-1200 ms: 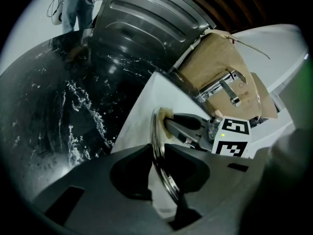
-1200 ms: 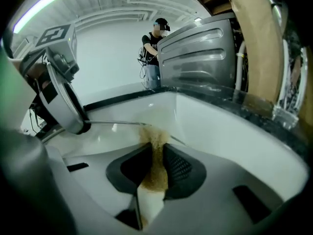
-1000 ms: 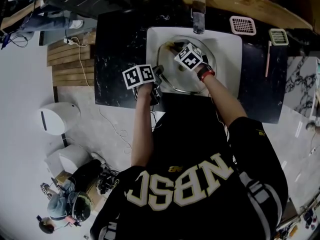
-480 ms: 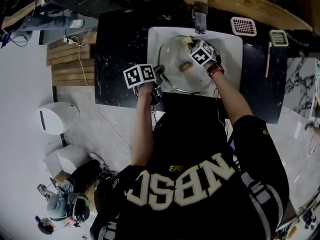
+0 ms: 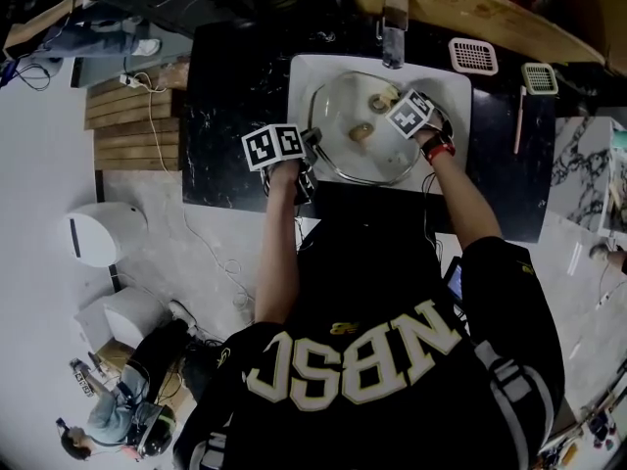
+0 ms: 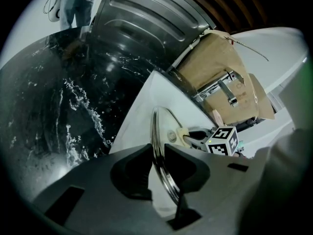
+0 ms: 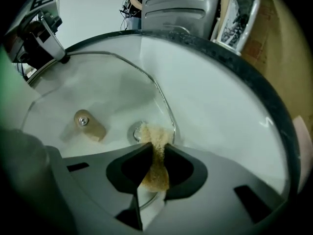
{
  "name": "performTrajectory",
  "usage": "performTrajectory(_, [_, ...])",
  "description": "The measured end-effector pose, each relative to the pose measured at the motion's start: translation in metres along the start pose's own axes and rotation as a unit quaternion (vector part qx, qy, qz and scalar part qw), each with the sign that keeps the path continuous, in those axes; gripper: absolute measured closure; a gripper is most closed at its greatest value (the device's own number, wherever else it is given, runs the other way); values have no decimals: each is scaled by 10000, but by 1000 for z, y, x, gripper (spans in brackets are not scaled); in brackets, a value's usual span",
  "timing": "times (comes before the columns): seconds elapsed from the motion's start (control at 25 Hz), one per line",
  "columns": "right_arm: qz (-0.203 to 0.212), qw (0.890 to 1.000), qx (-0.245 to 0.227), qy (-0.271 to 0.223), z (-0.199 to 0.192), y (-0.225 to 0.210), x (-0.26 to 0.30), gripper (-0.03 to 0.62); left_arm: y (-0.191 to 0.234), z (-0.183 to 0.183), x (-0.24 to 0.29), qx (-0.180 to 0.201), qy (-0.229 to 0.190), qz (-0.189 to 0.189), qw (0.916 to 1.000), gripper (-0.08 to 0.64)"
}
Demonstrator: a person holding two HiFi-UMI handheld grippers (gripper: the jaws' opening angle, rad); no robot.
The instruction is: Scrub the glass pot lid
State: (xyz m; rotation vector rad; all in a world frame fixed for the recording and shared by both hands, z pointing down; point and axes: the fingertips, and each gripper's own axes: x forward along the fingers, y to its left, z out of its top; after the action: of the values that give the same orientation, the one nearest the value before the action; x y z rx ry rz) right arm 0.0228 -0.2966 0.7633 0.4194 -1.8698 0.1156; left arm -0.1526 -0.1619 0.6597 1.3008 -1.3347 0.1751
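While it sits in the white sink [image 5: 460, 76], the glass pot lid [image 5: 338, 111] shows clear and round, with a metal rim and a tan knob [image 5: 361, 132]; left gripper [image 6: 157, 155] jaws clamp its rim; right gripper [image 7: 157, 155] jaws pinch a tan sponge [image 7: 152, 133] at its edge; the person's black shirt [image 5: 372, 292] reads "NBSC".

A black, white-veined counter [image 5: 230, 116] lay below me, with a white sink [image 5: 304, 74] set into it and a metal faucet [image 5: 393, 27] at the sink's far edge. On the counter to the right of the sink sat a pink grid [image 5: 474, 55], a green grid [image 5: 540, 77] and a thin stick [image 5: 518, 117]. To my left were wooden slats [image 5: 132, 116]. A white rounded appliance [image 5: 98, 233] stood on the pale floor [image 5: 49, 145].
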Motion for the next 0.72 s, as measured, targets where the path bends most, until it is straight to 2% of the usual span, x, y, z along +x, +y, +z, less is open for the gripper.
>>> performTrajectory(0.24, [43, 9993, 16, 358, -23, 4, -5, 514, 0, 0, 1, -1, -8, -39, 10000, 468])
performTrajectory(0.72, [283, 9978, 40, 605, -41, 19, -17, 514, -1, 1, 2, 8, -1, -83, 10000, 468])
